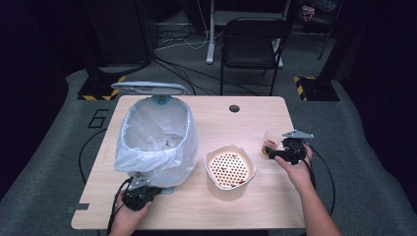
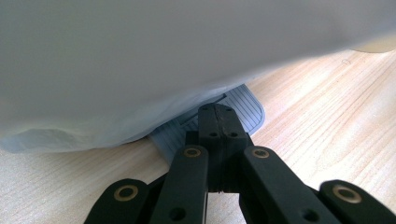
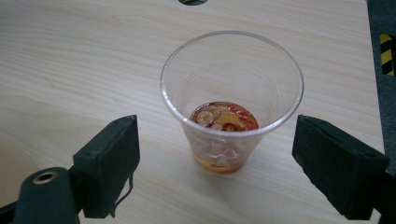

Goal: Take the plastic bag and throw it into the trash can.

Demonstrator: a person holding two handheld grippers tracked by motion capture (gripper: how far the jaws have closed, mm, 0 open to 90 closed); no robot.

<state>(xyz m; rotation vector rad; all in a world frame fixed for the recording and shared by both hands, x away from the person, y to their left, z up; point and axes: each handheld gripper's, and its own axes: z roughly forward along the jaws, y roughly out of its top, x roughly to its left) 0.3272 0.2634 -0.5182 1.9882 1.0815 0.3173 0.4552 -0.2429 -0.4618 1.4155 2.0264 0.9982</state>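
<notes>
Near the counter's right edge, the right gripper [image 3: 217,158] has its fingers spread around a cup [image 3: 232,100], not touching. The left gripper [image 2: 217,119], fingers pressed together, rests on the bin's pedal [image 2: 243,105].

Overhead light fell brightly on the wooden table [image 1: 255,206] while the surrounding room stayed nearly black. The high view was soft and slightly grainy. In the left gripper view the white bin liner [image 2: 140,60] blurred out of focus; the plastic cup [image 3: 232,100] appeared sharp, casting faint shadow.
</notes>
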